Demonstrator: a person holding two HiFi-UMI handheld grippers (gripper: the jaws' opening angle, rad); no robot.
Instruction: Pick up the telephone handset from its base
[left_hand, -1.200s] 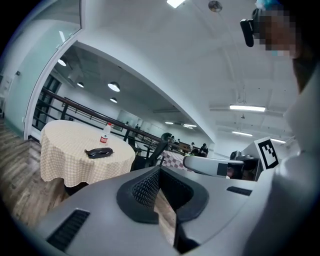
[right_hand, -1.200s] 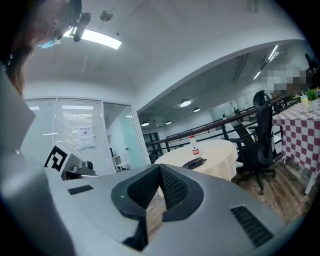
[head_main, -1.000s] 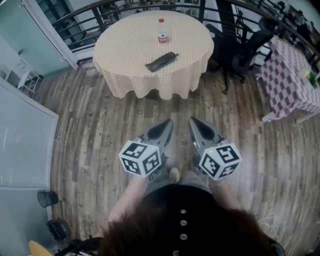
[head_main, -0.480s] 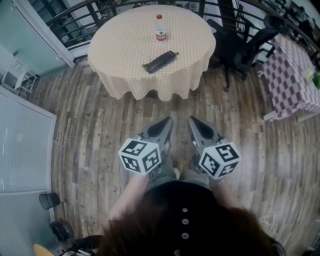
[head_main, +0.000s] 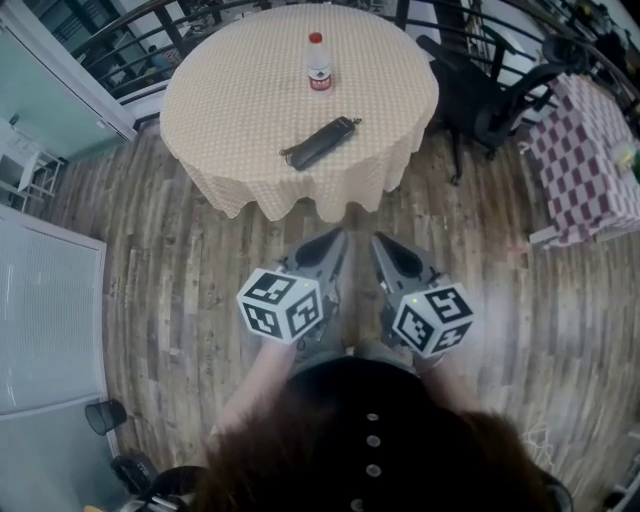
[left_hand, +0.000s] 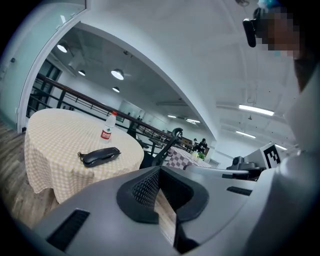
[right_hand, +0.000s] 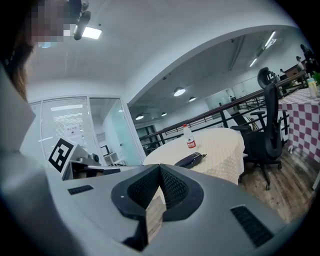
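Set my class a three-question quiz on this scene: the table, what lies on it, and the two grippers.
1. True or false: the telephone lies on the round table.
2. What stands on the table beyond the telephone? A) a bottle with a red cap B) a mug C) a lamp
3. Fill in: the jaws of the left gripper and the right gripper are ____, with nothing between them.
Key: 1 true; 2 A; 3 together.
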